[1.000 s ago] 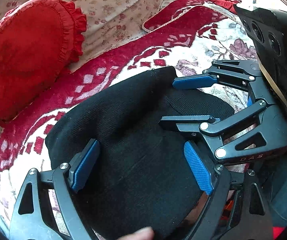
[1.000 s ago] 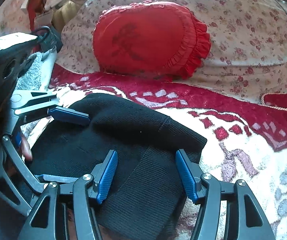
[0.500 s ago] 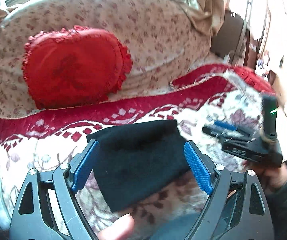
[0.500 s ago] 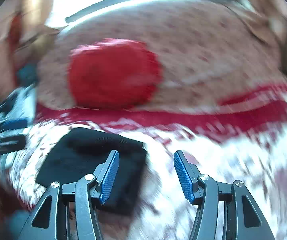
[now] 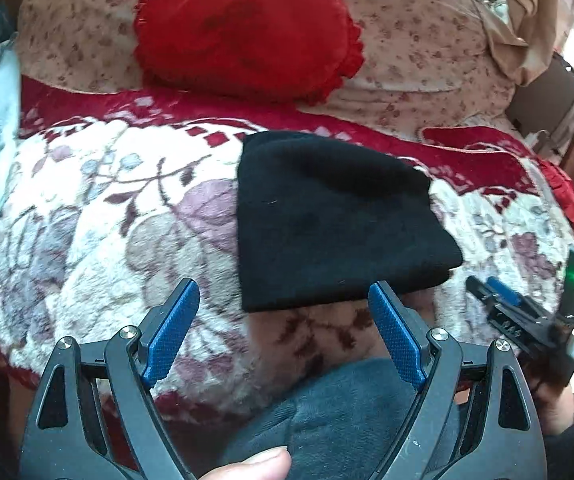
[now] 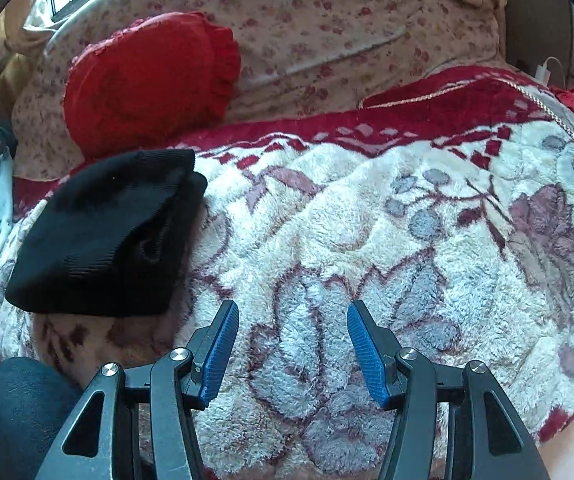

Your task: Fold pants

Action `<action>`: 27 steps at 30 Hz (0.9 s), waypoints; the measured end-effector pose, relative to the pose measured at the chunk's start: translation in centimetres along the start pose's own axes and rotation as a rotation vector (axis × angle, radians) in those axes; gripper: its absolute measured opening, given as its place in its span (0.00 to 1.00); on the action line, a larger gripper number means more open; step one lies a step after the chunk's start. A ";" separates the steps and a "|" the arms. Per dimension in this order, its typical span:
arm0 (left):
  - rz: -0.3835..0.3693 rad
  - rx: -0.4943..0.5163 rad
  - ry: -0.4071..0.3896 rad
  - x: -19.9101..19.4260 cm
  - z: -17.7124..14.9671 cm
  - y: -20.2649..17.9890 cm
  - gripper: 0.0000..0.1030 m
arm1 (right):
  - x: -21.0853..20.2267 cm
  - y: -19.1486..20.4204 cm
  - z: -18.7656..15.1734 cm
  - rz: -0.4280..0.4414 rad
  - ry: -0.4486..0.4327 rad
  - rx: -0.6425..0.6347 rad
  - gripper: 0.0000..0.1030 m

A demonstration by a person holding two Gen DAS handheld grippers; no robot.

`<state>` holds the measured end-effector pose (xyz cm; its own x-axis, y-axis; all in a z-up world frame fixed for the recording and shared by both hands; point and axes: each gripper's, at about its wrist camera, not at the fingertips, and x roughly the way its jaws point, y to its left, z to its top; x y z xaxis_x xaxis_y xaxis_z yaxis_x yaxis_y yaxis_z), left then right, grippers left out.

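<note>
- The black pants (image 5: pixel 335 220) lie folded into a compact, thick rectangle on the plush floral blanket (image 5: pixel 99 220), nearer its red patterned border than its front edge, with no gripper touching them.
- A second ago both our grippers were down over the fabric, pads spread across it; now both have pulled back and up, and the bundle has kept its shape. We judge the fold done, with only tidying left, if anything.
- Our left gripper (image 5: pixel 283 336) hangs in front of the bundle's near edge, jaws wide apart and empty.
- Our right gripper (image 6: pixel 293 348) is likewise spread wide and holds nothing, hovering over bare blanket well to the right of the pants (image 6: pixel 107 236).
- The right wrist view alone shows the stacked layers at the bundle's right end; the left wrist view shows only a smooth top face.
- The left wrist view alone shows the right gripper (image 5: pixel 499 300) from outside, low at the blanket's right, and a thumb (image 5: pixel 247 466) at the bottom edge.
- A red frilled cushion (image 5: pixel 247 28) leans on the floral backrest (image 6: pixel 347 12) behind.
</note>
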<state>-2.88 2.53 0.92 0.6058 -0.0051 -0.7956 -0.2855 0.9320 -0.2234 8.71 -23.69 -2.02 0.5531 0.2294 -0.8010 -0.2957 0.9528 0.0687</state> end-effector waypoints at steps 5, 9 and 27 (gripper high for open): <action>0.072 0.026 -0.046 -1.6 0.5 0.1 0.84 | -0.3 -1.1 0.2 0.019 -0.010 0.064 0.53; 0.121 0.019 -0.032 -1.3 0.1 1.2 0.84 | -0.7 -1.4 -0.2 0.041 -0.019 0.079 0.53; 0.132 0.077 0.014 0.6 -1.5 -0.3 0.84 | -3.4 6.3 -1.1 0.168 -0.172 -0.250 0.53</action>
<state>-3.52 1.72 -0.39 0.5561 0.1144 -0.8232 -0.3039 0.9499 -0.0733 4.12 -18.70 0.52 0.5977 0.4292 -0.6772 -0.5638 0.8255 0.0255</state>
